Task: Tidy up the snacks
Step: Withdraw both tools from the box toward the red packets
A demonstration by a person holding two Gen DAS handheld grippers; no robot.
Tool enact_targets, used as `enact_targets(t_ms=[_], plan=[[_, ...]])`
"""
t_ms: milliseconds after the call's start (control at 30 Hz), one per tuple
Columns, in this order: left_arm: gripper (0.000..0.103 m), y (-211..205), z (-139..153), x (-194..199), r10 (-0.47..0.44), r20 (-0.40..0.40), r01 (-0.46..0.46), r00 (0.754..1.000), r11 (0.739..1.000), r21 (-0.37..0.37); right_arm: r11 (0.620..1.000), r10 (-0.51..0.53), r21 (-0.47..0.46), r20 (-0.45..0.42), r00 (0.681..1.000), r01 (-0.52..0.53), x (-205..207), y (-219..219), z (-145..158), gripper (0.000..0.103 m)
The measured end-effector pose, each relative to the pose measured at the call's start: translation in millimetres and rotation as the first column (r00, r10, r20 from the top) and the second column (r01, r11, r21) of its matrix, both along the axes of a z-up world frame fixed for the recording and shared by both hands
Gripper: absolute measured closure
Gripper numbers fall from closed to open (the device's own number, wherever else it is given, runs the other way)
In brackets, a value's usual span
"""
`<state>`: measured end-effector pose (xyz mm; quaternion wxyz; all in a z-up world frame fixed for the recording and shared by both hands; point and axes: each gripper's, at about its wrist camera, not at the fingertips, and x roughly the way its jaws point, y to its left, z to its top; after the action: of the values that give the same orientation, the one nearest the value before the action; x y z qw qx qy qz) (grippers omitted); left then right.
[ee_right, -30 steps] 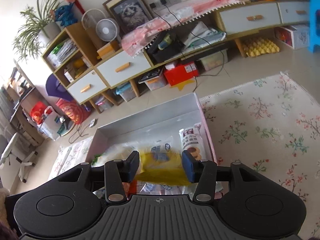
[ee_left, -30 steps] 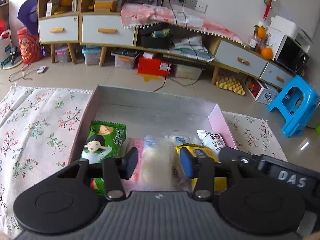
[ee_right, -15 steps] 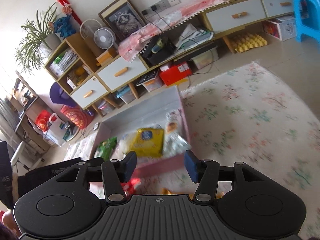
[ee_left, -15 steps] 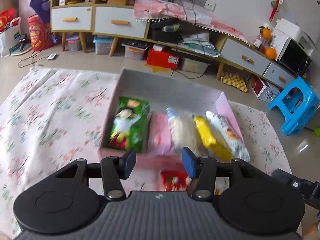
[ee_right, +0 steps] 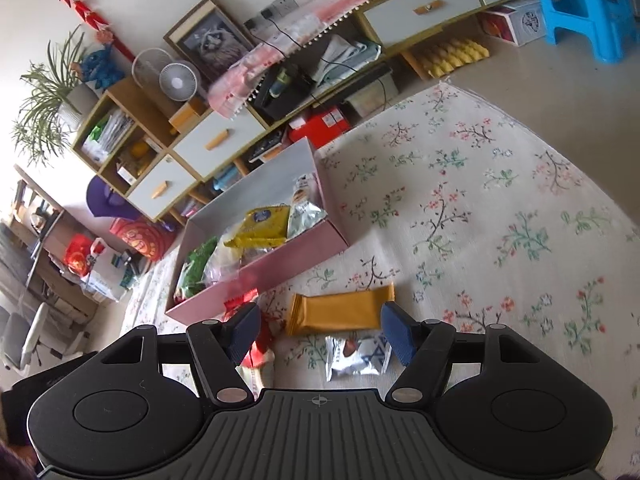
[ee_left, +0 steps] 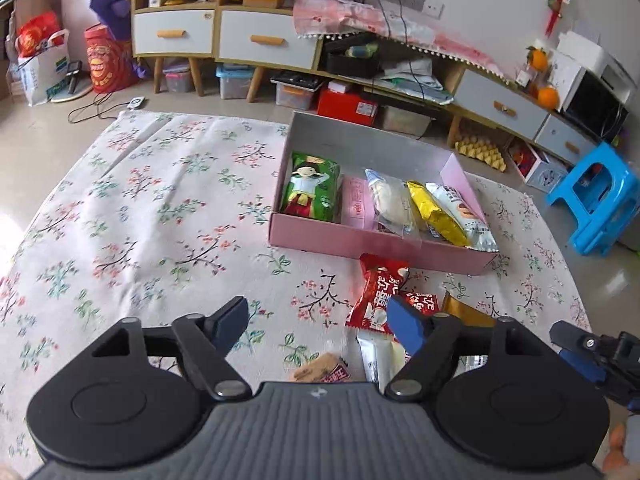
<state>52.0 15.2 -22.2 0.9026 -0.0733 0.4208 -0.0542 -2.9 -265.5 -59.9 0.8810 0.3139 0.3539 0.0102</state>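
Currently: left gripper [ee_left: 316,322] angled down over floral cloth [ee_left: 140,208], jaws just widened, empty; right gripper [ee_right: 320,330] likewise. Pink box [ee_left: 380,240] at one o'clock, five packets inside; red packet [ee_left: 376,292] loose before it.

Bright daylight, glare on the floor at left, fisheye-bent edges, slight motion blur

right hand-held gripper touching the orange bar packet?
Apart. Right wrist view: the right hand-held gripper has just been opening, and the orange bar packet lies flat beyond its pads, clear of both.
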Motion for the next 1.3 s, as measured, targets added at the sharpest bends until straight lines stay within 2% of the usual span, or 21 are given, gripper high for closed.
enact_targets(t_ms=[67, 100, 200, 300, 367, 500, 700, 833, 1133, 1300], plan=[[0.018, 1.0, 5.4, -5.4, 0.009, 0.022, -0.009, 1.0, 1.0, -0.007, 1.0, -0.021, 0.003, 0.0, 1.0, 0.021, -4.8, 3.3, -0.5, 0.027], [0.013, 1.1, 7.1, -8.8, 0.014, 0.038, -0.014, 0.999, 1.0, -0.003, 0.999, -0.039, 0.008, -0.001, 0.999, 0.039, -8.4, 4.8, -1.9, 0.026], [0.006, -1.6, 7.5, -18.6, 0.036, 0.09, -0.038, 0.995, 0.999, 0.028, 0.999, -0.037, 0.027, -0.008, 0.999, 0.038, -12.5, 7.9, -6.1, 0.024], [0.005, -2.0, -1.2, -16.3, 0.031, 0.067, -0.033, 0.997, 0.999, 0.039, 0.997, -0.08, -0.003, -0.01, 0.997, 0.08, -15.2, 7.5, -5.0, 0.018], [0.004, 4.1, -6.7, -13.6, 0.069, 0.032, -0.07, 0.997, 0.997, 0.028, 0.994, -0.107, 0.0, -0.011, 0.994, 0.107, -16.5, 4.3, -5.1, 0.015], [0.003, 10.9, -12.8, -14.2, 0.095, 0.001, -0.095, 0.995, 0.995, -0.013, 0.985, -0.167, 0.034, -0.032, 0.986, 0.168, -17.5, -8.3, -8.9, 0.015], [0.003, 7.2, -10.7, -19.4, 0.07, 0.02, -0.071, 0.997, 0.997, 0.012, 0.977, -0.205, 0.054, -0.051, 0.977, 0.208, -16.5, -14.9, -18.2, 0.015], [0.002, 9.0, -11.1, -21.1, 0.066, 0.016, -0.066, 0.998, 0.998, 0.006, 0.979, -0.183, 0.085, -0.027, 0.983, 0.184, -16.1, -16.3, -22.6, 0.015], [0.002, 8.1, -17.2, -17.7, 0.062, -0.017, -0.063, 0.998, 0.998, -0.007, 0.992, -0.115, -0.043, -0.013, 0.993, 0.115, -7.2, -2.6, -25.9, 0.015], [0.002, 12.7, -24.5, -14.5, 0.06, -0.045, -0.061, 0.997, 0.998, -0.025, 0.989, -0.139, -0.056, -0.025, 0.99, 0.137, -7.5, -11.6, -32.7, 0.015]])
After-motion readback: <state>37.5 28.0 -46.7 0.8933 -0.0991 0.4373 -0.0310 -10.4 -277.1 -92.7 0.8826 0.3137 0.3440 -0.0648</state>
